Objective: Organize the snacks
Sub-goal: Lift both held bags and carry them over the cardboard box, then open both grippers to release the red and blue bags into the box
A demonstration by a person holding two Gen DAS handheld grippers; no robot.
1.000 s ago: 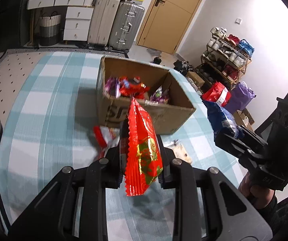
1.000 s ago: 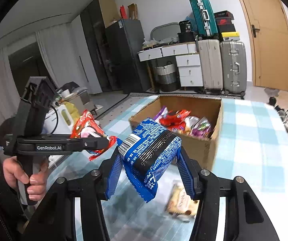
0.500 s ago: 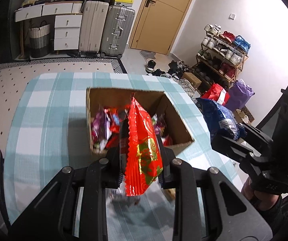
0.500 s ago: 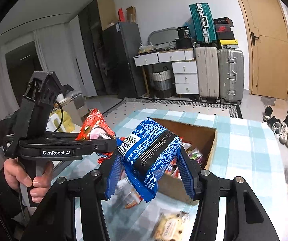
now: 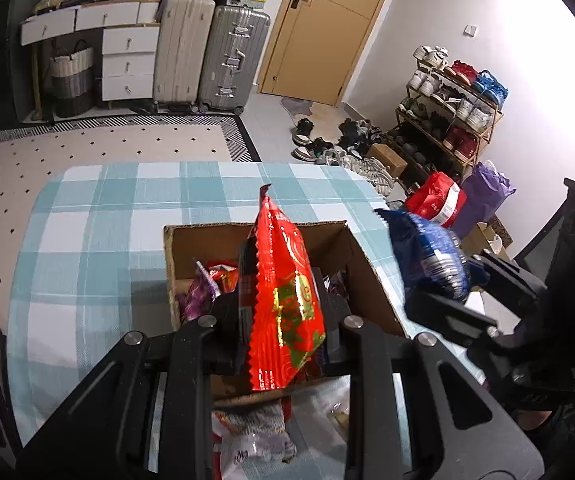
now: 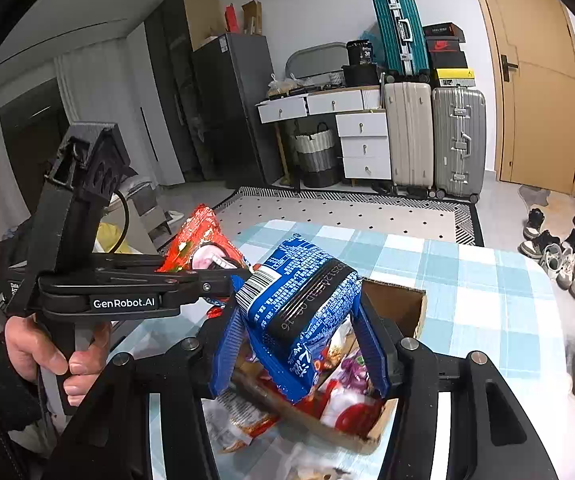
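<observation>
left gripper (image 5: 283,316): fingers clamped on a red pack (image 5: 283,300), held upright
right gripper (image 6: 299,344): blue fingers pinching a blue pack (image 6: 299,308)
left hand (image 6: 53,354): wrapped round the handle

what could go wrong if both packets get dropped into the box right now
The red packet in the left gripper hangs over the cardboard box near its front wall, so it might catch the rim or land outside with the loose snacks in front. The blue packet in the right gripper hangs close beside the left gripper, so the two could bump.
</observation>
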